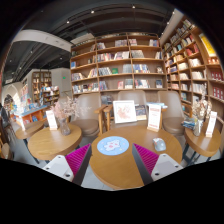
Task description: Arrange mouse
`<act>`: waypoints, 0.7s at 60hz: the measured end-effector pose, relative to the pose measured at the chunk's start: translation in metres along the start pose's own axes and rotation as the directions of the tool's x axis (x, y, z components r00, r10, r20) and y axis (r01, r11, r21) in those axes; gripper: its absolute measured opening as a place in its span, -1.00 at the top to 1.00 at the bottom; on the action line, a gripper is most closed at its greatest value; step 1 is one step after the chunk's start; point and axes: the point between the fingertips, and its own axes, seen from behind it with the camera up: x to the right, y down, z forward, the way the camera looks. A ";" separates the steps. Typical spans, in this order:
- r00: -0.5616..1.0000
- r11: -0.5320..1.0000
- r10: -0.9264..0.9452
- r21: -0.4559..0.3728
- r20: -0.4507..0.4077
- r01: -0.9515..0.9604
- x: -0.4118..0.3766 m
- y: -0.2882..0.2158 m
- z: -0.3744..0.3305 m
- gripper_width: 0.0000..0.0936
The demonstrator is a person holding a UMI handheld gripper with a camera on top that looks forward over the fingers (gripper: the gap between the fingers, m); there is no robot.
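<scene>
The tool point(112, 165) hangs released above the round wooden counter point(125, 172), so descending off-centre could nudge the small dark mouse point(159, 145) off the round blue mat point(112, 146).

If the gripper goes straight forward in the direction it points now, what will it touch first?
Probably the round blue mouse pad, which lies on the round wooden table just ahead of the open gripper, between its fingers. The dark mouse sits off to the right, likely outside that line. Depth is hard to judge here.
</scene>
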 end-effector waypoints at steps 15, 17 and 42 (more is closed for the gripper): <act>0.994 0.999 -0.020 -0.027 -0.105 0.017 0.068 0.013 0.007 -0.80; 0.992 0.999 -0.027 -0.028 -0.122 0.024 0.079 0.014 0.009 -0.79; 0.954 0.993 -0.064 -0.110 -0.293 0.033 0.204 0.064 0.018 -0.79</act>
